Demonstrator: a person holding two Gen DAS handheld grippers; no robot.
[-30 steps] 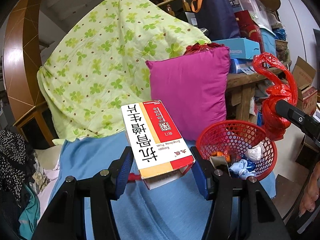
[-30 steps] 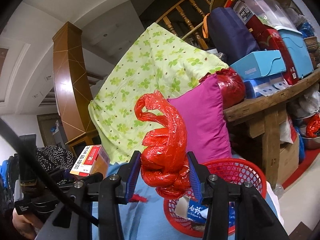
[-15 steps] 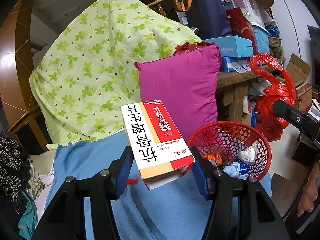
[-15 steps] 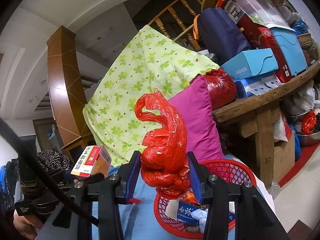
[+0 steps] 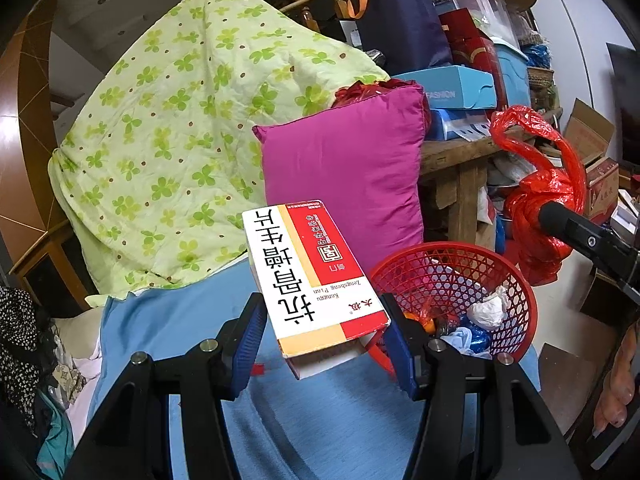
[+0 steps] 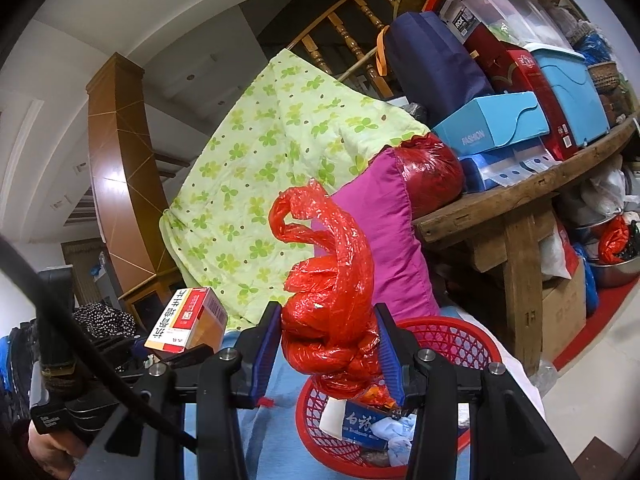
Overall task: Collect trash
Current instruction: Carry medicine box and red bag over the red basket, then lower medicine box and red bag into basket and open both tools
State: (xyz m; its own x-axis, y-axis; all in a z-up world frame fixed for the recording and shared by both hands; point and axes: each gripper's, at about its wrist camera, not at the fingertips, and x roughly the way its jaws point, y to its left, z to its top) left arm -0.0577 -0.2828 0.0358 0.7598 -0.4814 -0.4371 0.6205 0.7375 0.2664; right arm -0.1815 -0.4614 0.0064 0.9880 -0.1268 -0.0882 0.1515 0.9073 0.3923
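One medicine box [image 5: 316, 280] reads "Kanggu Zengsheng Pian".

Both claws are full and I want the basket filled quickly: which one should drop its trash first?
Probably the right claw: its red plastic bag hangs over the red basket, while the left claw's medicine box sits beside it.

The box [image 5: 312, 276] is smooth cardboard – a little glossy. The bag [image 6: 332, 312] is thin, shiny, crinkled plastic; the basket [image 5: 516, 280] is plastic mesh, the counter [image 6: 500, 204] rough wood.
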